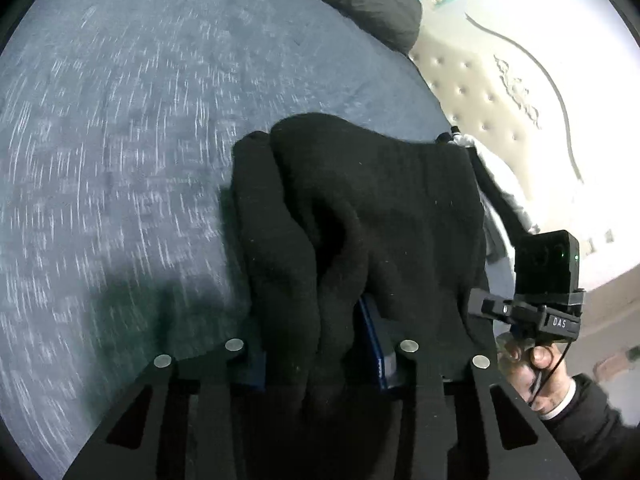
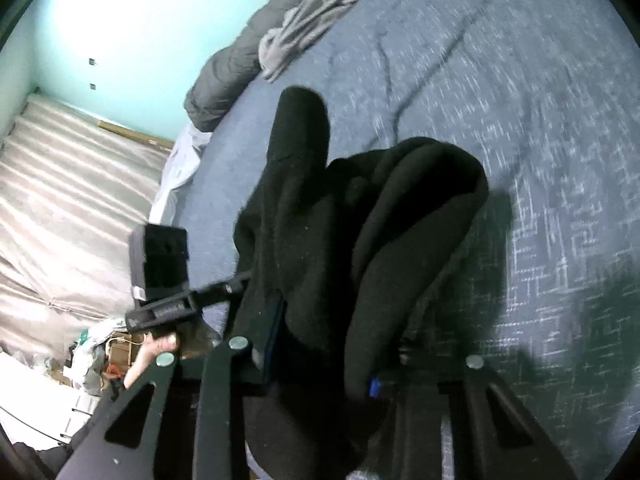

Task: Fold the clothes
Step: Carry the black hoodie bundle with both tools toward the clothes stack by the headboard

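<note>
the black garment [image 1: 360,216] is gripped by the left gripper [image 1: 320,360] and right gripper [image 2: 320,360]; it is best kept taut above the bed [image 1: 120,120]

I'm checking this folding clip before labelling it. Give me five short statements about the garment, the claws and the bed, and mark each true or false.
1. Both claws grip the same black garment. True: the left claw and the right claw each have dark cloth bunched between their fingers.
2. The garment lies flat on the bed. False: it is bunched and draped over the claws.
3. The bed cover is blue-grey. True.
4. A red towel lies on the bed. False: a grey crumpled cloth lies at its far edge.
5. The wall is yellow. False: it is pale turquoise.
</note>
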The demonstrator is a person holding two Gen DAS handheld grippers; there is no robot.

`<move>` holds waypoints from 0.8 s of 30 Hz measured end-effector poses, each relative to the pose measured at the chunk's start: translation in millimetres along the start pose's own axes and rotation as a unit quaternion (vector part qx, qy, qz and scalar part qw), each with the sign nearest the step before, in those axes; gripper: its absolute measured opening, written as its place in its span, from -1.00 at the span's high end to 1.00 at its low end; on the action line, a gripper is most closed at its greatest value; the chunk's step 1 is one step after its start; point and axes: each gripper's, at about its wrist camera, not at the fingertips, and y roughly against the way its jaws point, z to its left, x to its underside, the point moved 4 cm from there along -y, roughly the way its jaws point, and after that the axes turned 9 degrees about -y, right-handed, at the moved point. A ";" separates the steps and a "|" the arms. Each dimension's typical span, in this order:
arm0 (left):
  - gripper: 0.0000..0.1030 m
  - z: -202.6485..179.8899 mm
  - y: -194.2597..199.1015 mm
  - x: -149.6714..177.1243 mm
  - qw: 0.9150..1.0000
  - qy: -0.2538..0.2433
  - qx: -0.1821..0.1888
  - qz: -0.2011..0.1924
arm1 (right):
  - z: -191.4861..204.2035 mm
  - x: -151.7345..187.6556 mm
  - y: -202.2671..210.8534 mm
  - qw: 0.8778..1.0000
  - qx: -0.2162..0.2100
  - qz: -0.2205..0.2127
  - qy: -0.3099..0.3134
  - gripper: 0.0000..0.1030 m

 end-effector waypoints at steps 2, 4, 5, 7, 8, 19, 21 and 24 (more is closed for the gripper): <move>0.28 -2.5 -2.2 2.0 1.000 0.005 0.001 0.003 | 4.2 -10.3 14.4 1.000 -0.007 -0.012 0.003 0.40; 0.27 -5.1 -4.4 3.9 1.000 0.009 0.001 0.006 | 5.3 -18.6 16.7 1.000 0.003 -0.006 0.010 0.41; 0.27 -6.3 -5.5 4.9 1.000 0.011 0.002 0.007 | 3.3 -21.8 17.0 1.000 0.011 0.000 0.013 0.41; 0.27 -8.9 -7.7 6.9 1.000 0.016 0.002 0.010 | -6.3 -22.6 14.2 0.999 0.029 0.013 0.012 0.41; 0.27 -10.1 -8.8 7.8 1.000 0.018 0.002 0.012 | -11.3 -22.6 12.0 0.999 0.037 0.020 0.009 0.38; -0.24 -19.3 -24.4 20.0 0.999 0.032 0.017 0.035 | -44.8 -14.8 15.2 0.998 0.034 0.058 -0.020 -0.01; -0.30 -19.9 -29.5 23.2 0.998 0.030 0.024 0.043 | -44.1 -14.4 10.0 0.997 0.037 0.063 -0.017 -0.02; -0.29 -22.0 -35.1 24.2 0.998 0.025 0.031 0.039 | -49.5 -10.2 3.1 0.997 0.036 0.069 -0.018 -0.05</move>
